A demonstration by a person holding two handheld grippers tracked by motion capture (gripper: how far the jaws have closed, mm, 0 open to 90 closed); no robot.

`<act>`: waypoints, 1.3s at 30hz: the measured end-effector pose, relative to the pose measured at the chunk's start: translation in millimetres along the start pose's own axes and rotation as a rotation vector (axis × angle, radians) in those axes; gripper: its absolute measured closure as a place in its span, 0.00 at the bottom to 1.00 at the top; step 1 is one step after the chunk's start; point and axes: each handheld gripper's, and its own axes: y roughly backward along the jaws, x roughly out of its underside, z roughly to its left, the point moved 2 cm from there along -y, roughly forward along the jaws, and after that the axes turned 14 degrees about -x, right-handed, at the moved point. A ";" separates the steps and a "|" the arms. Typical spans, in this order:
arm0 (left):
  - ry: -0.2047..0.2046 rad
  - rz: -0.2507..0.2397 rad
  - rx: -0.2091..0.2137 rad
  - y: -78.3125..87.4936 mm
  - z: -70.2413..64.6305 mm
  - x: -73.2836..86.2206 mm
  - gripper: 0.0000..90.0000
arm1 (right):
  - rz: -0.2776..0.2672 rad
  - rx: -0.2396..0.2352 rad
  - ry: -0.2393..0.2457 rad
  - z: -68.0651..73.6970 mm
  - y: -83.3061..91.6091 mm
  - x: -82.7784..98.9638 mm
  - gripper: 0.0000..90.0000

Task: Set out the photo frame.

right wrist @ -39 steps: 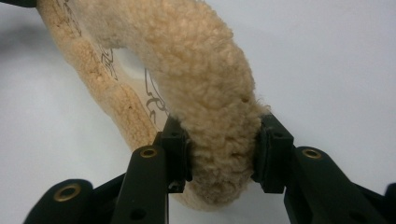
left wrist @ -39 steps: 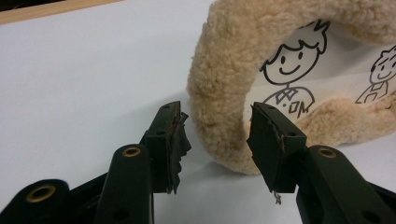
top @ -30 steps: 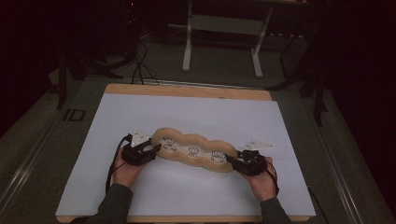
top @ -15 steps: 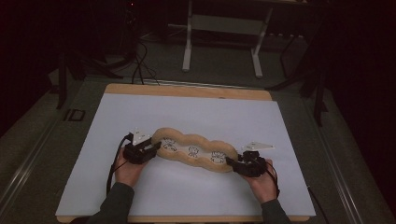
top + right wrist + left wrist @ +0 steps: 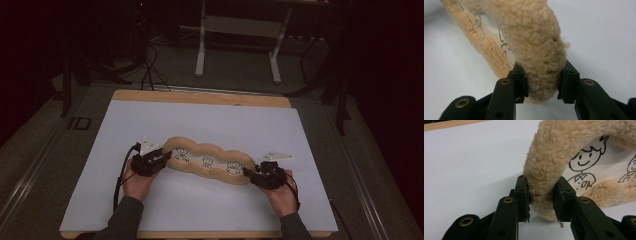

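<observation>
We have the fleecy tan cushion point(image 5: 209, 161) lying lengthwise across the white mat point(image 5: 210, 125), with the left gripper point(image 5: 159, 159), just closing, and right gripper point(image 5: 254, 175) each pinching 1 end.

Left hand point(image 5: 136, 181) holds the left gripper point(image 5: 159, 161) low over the table, pointing right. Its jaws have just been closing and their pads press into the fleece rim point(image 5: 541, 182) between them. Right hand point(image 5: 281, 192) holds the right gripper point(image 5: 251, 173) pointing left, jaws apparently clamped on the far end.
</observation>
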 end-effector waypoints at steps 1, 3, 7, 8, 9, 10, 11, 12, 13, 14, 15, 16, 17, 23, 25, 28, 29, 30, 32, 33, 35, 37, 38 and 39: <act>-0.002 -0.001 -0.001 0.4 -0.2 0.0 0.77 | -0.004 0.002 -0.004 -0.9 1.1 -0.6 0.71; 0.001 -0.009 -0.003 1.6 -0.7 -0.2 0.77 | -0.011 0.003 -0.005 -1.8 1.8 -1.3 0.71; 0.012 -0.019 -0.012 5.1 -0.2 0.0 0.77 | -0.024 0.001 -0.005 -3.6 2.1 -3.8 0.71; 0.016 -0.023 -0.013 5.6 -0.1 0.3 0.77 | -0.028 -0.002 -0.005 -4.4 1.8 -4.7 0.71; 0.021 -0.021 -0.014 6.3 -0.1 0.4 0.77 | -0.032 -0.006 -0.010 -5.2 1.6 -5.5 0.71; 0.024 -0.022 -0.015 6.7 0.0 0.6 0.77 | -0.037 -0.007 -0.013 -6.2 1.3 -6.2 0.70; 0.028 -0.024 -0.017 7.2 0.0 0.8 0.77 | -0.039 -0.010 -0.012 -7.1 1.0 -6.9 0.70; 0.031 -0.025 -0.018 7.6 0.0 0.9 0.77 | -0.045 -0.011 -0.017 -8.0 0.4 -7.6 0.70; 0.032 -0.025 -0.019 8.0 0.2 1.0 0.77 | -0.046 -0.010 -0.018 -8.6 0.3 -8.0 0.70; 0.035 -0.025 -0.020 8.4 0.1 1.3 0.77 | -0.049 -0.010 -0.019 -9.3 -0.2 -8.6 0.70; 0.040 -0.025 -0.021 8.7 0.0 1.5 0.76 | -0.051 -0.010 -0.022 -9.9 -0.5 -9.2 0.70; 0.041 -0.024 -0.023 8.9 -0.2 1.7 0.76 | -0.055 -0.008 -0.022 -10.8 -1.0 -9.8 0.70; 0.041 -0.024 -0.023 8.9 -0.2 1.7 0.76 | -0.055 -0.008 -0.022 -10.8 -1.0 -9.8 0.70; 0.039 -0.022 -0.034 11.6 -1.0 2.5 0.76 | -0.066 0.001 -0.034 -13.8 -3.6 -13.2 0.69; 0.046 -0.022 -0.035 12.5 -0.6 3.0 0.76 | -0.068 0.001 -0.034 -14.1 -3.8 -13.7 0.69; 0.054 -0.018 -0.032 12.2 0.0 3.9 0.76 | -0.079 0.004 -0.035 -15.2 -4.9 -16.0 0.69; 0.055 -0.017 -0.033 12.2 0.0 4.0 0.76 | -0.082 0.006 -0.036 -15.3 -5.1 -16.4 0.69; 0.055 -0.017 -0.033 12.1 0.0 4.0 0.76 | -0.085 0.006 -0.036 -15.5 -5.2 -16.7 0.69; 0.054 -0.016 -0.030 11.9 -0.1 4.2 0.76 | -0.089 0.008 -0.036 -16.3 -5.3 -17.1 0.69; 0.055 -0.015 -0.030 11.8 -0.4 4.4 0.76 | -0.094 0.008 -0.038 -16.9 -5.3 -17.2 0.69; 0.051 -0.009 -0.029 11.2 -0.8 5.0 0.76 | -0.097 0.011 -0.040 -17.6 -5.7 -17.2 0.69; 0.048 -0.002 -0.031 10.6 -0.9 5.7 0.75 | -0.097 0.015 -0.041 -18.1 -6.7 -17.2 0.69; 0.048 0.000 -0.035 10.4 -0.9 5.9 0.75 | -0.098 0.013 -0.039 -18.5 -7.3 -17.2 0.69; 0.048 0.004 -0.037 10.2 -0.8 6.1 0.75 | -0.098 0.014 -0.037 -18.8 -7.9 -17.3 0.69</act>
